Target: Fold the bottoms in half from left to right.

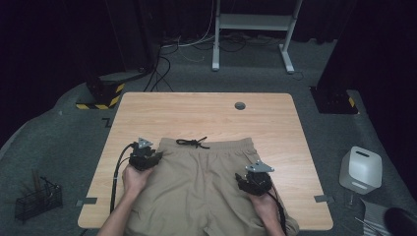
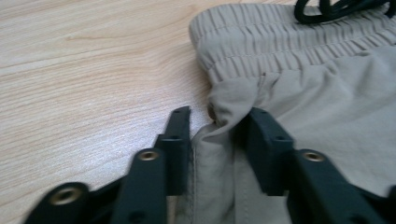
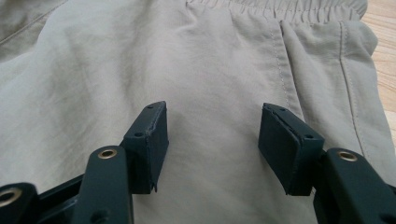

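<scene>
Beige shorts (image 1: 196,182) lie flat on the wooden table (image 1: 206,113), waistband away from me, with a black drawstring (image 1: 193,143) knotted at its middle. My left gripper (image 1: 150,158) sits at the shorts' left side seam just below the waistband. In the left gripper view its jaws (image 2: 219,116) pinch a raised fold of the shorts (image 2: 327,93) at the edge, and the drawstring (image 2: 336,7) shows at the top. My right gripper (image 1: 246,178) hovers over the right leg. Its jaws (image 3: 212,112) stand wide apart above smooth fabric of the shorts (image 3: 210,70).
A round cable hole (image 1: 240,105) sits near the table's far edge. On the floor are a white container (image 1: 360,169) at the right, a wire basket (image 1: 38,199) at the left, and a white stand (image 1: 255,22) with cables behind the table.
</scene>
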The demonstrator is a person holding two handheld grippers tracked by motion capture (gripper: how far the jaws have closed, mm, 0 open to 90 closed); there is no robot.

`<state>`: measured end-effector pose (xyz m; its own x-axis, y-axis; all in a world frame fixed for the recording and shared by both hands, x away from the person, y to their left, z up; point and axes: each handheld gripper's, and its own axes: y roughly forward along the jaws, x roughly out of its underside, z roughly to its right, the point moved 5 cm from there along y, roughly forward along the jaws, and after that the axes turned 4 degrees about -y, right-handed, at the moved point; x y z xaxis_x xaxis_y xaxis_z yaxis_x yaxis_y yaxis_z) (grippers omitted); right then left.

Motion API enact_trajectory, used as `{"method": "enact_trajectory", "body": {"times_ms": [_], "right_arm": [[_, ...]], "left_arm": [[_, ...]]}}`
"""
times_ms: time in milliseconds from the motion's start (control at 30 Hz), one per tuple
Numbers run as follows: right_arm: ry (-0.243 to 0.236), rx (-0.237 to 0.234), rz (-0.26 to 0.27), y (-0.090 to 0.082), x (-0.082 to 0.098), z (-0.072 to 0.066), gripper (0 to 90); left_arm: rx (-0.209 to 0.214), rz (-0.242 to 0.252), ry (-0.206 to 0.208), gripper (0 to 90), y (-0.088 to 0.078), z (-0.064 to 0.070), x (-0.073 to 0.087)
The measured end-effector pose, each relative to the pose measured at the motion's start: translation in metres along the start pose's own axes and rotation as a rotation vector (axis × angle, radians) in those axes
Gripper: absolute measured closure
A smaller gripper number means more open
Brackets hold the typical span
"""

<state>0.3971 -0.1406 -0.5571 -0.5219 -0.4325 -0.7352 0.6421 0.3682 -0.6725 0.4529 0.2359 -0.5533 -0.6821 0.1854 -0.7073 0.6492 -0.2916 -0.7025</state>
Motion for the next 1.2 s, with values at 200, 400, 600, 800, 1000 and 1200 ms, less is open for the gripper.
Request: {"method": "enact_trajectory", "body": {"times_ms": [200, 400, 600, 800, 1000, 1200], "right_arm": [[0.005, -0.004, -0.002, 0.0, 0.0, 0.0, 42.3], [0.01, -0.014, -0.002, 0.0, 0.0, 0.0, 41.6], [0.003, -0.008, -0.003, 0.0, 0.0, 0.0, 42.0], [-0.005, -0.03, -0.002, 0.001, -0.001, 0.0, 39.8], [-0.015, -0.028, -0.004, 0.003, -0.003, -0.001, 38.1], [-0.013, -0.032, -0.003, 0.003, -0.003, -0.001, 38.2]], "left_arm": [[0.047, -0.001, 0.016, 81.9, 0.0, 0.003, 0.001], [0.049, 0.006, -0.001, 86.1, 0.0, 0.004, 0.001], [0.055, 0.012, -0.032, 86.9, 0.002, 0.004, 0.0], [0.057, 0.008, -0.049, 87.7, 0.0, 0.003, -0.001], [0.078, 0.035, -0.068, 87.9, -0.013, 0.004, -0.006], [0.129, 0.052, -0.061, 88.0, -0.016, 0.004, -0.014]]}}
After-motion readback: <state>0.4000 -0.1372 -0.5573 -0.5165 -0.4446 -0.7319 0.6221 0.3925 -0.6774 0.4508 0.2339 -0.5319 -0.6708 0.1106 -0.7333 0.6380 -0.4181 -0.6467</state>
